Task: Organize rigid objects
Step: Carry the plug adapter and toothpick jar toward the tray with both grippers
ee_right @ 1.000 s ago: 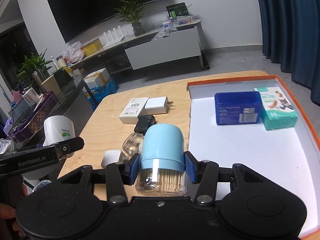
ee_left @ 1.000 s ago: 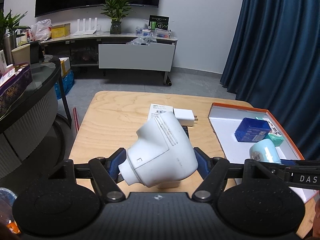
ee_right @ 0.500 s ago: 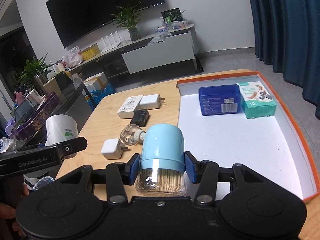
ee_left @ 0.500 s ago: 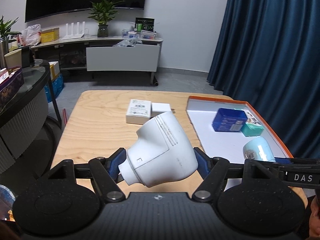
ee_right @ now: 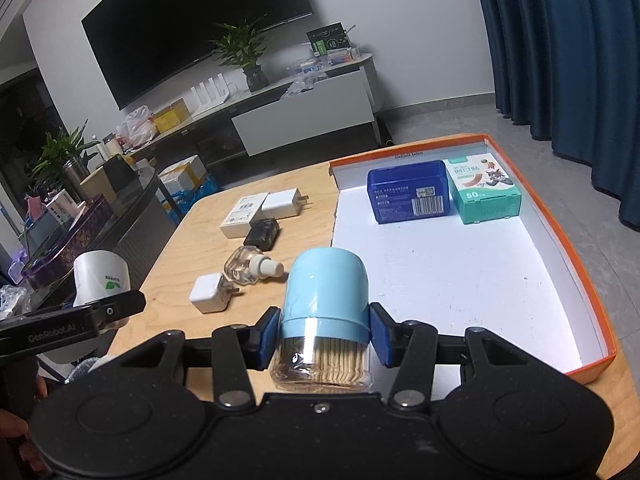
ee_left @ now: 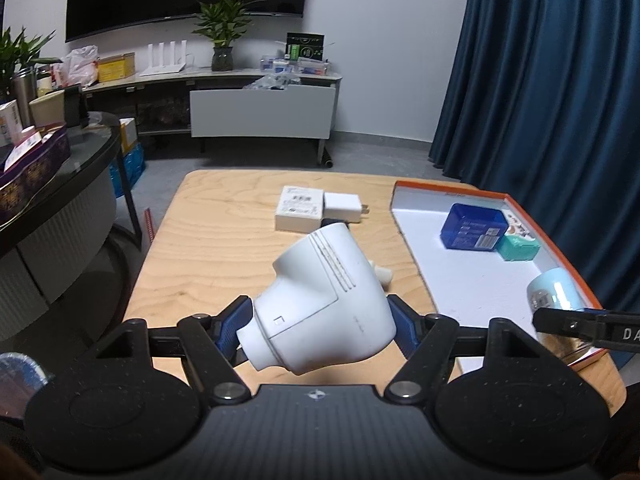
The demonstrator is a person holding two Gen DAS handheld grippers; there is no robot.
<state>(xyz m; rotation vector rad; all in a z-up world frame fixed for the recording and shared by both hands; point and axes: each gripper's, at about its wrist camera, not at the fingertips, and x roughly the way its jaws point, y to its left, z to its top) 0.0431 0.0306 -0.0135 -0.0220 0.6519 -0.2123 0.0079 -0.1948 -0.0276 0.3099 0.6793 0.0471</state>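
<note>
- Tray [ee_right: 580, 280], orange-rimmed with a white floor, sits on the right of the wooden table [ee_left: 224, 240]; a blue box [ee_right: 408, 196] and a teal box [ee_right: 486, 190] stand side by side at its far end.
- Left gripper [ee_left: 320, 330] is clamped on a white plug-in device [ee_left: 324, 312], held above the table.
- Right gripper [ee_right: 322, 338] grasps a blue-capped toothpick jar [ee_right: 324, 312] at the tray's near left edge.
- Two chargers [ee_right: 210, 294], a small bottle [ee_right: 248, 268], a black item [ee_right: 262, 232] and a white carton [ee_right: 244, 214] lie on the table.
</note>
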